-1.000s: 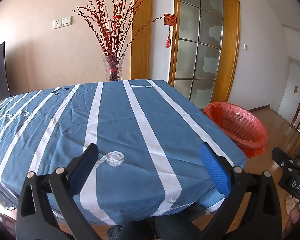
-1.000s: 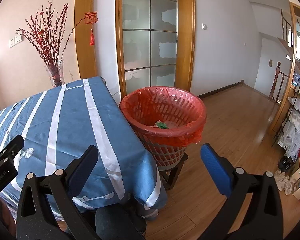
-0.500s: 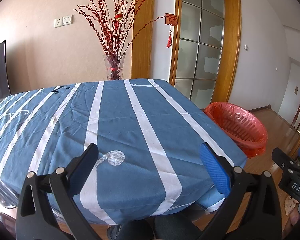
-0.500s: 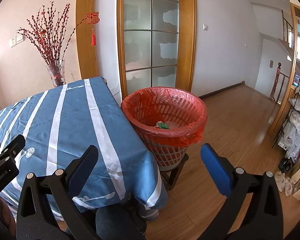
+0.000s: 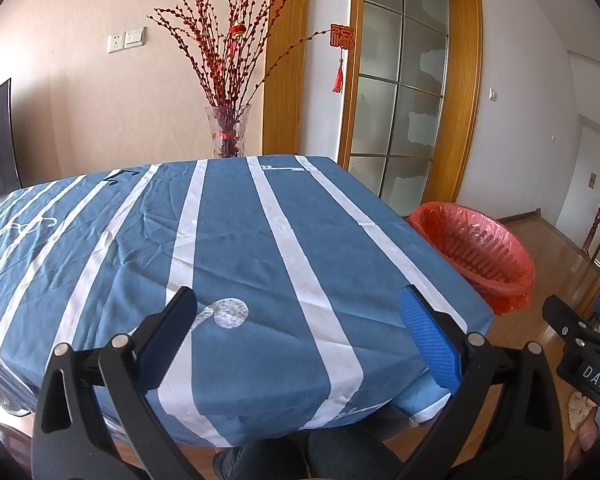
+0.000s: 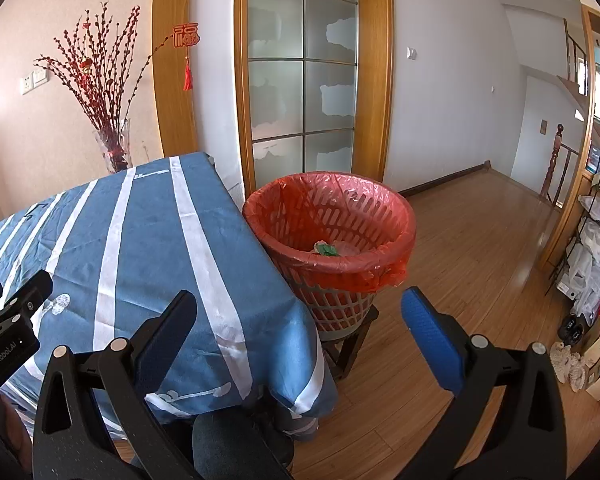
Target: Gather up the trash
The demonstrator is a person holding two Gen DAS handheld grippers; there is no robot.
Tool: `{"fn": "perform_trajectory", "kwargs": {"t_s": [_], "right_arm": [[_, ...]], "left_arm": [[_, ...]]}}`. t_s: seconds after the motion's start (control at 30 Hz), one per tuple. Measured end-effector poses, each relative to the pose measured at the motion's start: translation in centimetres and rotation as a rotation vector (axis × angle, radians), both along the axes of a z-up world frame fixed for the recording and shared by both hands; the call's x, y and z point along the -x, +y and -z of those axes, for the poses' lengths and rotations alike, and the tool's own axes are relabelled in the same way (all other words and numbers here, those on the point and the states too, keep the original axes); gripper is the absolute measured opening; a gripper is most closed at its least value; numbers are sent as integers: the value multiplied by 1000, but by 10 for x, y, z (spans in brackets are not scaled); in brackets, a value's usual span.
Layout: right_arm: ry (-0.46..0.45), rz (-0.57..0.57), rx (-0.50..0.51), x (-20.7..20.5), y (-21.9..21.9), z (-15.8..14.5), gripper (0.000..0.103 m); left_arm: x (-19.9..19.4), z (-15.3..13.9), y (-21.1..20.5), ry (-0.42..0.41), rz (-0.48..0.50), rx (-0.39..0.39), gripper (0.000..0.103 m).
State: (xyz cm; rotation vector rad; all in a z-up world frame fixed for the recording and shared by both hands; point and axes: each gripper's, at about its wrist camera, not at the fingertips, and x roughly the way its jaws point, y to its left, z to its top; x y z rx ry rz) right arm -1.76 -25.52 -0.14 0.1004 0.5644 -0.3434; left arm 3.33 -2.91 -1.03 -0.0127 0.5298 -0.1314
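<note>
Two hand-held grippers hover at the near edge of a table draped in a blue cloth with white stripes point(image 5: 260, 240). The left gripper point(image 5: 298, 320) has its fingers wide apart and holds nothing; the right gripper point(image 6: 298, 316) is likewise spread and empty. No loose trash shows on the cloth. The only trash in view lies at the bottom of the basket point(image 6: 332, 220), lined with a red bag, which stands on a small dark stool point(image 6: 350, 344) just beside the table's right edge: green and pale scraps point(image 6: 332, 249).

The likely risks: the basket sits raised on that narrow stool, so a knock from the right gripper could tip it; a finger dragging on the cloth could pull it, wrinkled and overhanging, toward the near edge. A glass vase of red branches point(image 5: 228, 130) stands beyond the table's far edge, well apart from both grippers.

Open wooden floor point(image 6: 480, 220) stretches right and far; a cluttered shelf point(image 6: 596, 240) bounds the far right.
</note>
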Motion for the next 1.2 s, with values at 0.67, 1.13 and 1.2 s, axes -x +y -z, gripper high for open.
{"fn": "perform_trajectory", "kwargs": {"t_s": [0.67, 1.13, 1.2], "right_arm": [[1, -1, -2, 0, 3, 1, 101], [4, -6, -4, 0, 4, 3, 101], [4, -6, -4, 1, 4, 3, 101]], "left_arm": [[2, 2, -3, 7, -1, 2, 99], [1, 2, -1, 8, 0, 3, 99], [1, 1, -1, 8, 0, 4, 99]]}}
